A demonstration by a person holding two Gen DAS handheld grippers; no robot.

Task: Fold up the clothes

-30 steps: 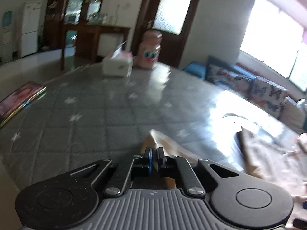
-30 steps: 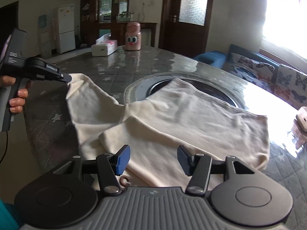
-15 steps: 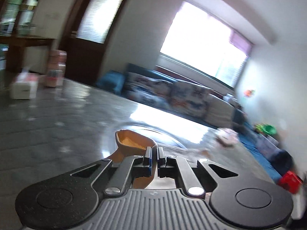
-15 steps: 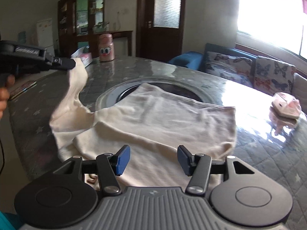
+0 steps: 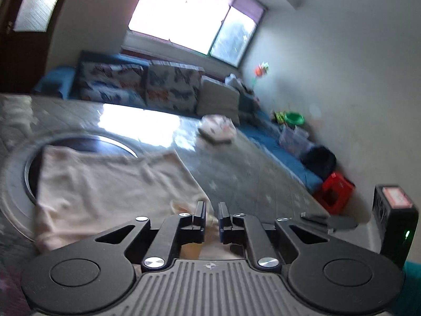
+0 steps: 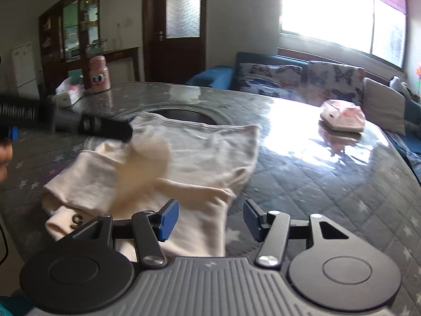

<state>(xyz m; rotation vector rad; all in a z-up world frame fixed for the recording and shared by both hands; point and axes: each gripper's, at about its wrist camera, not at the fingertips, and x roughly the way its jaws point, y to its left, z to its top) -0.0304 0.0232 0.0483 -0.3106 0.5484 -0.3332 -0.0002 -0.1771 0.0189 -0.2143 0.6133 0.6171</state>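
Observation:
A cream shirt lies flat on the round table, partly over its dark centre disc. One sleeve is folded in over the body and hangs blurred at the tip of my left gripper. In the left wrist view the left gripper has its jaws opening: a narrow gap shows between the pads and the shirt lies just under and beyond them, not pinched. My right gripper hovers open above the shirt's near edge with nothing between its fingers.
The table has a grey quilted star cover under a shiny sheet. A pink and white object sits at its far right, a tissue box and a pink bottle at its far left. A sofa stands behind.
My left gripper has swung the sleeve from the table's left side in over the shirt body, and its jaws have parted slightly. The right gripper has shifted along the near edge, still open.

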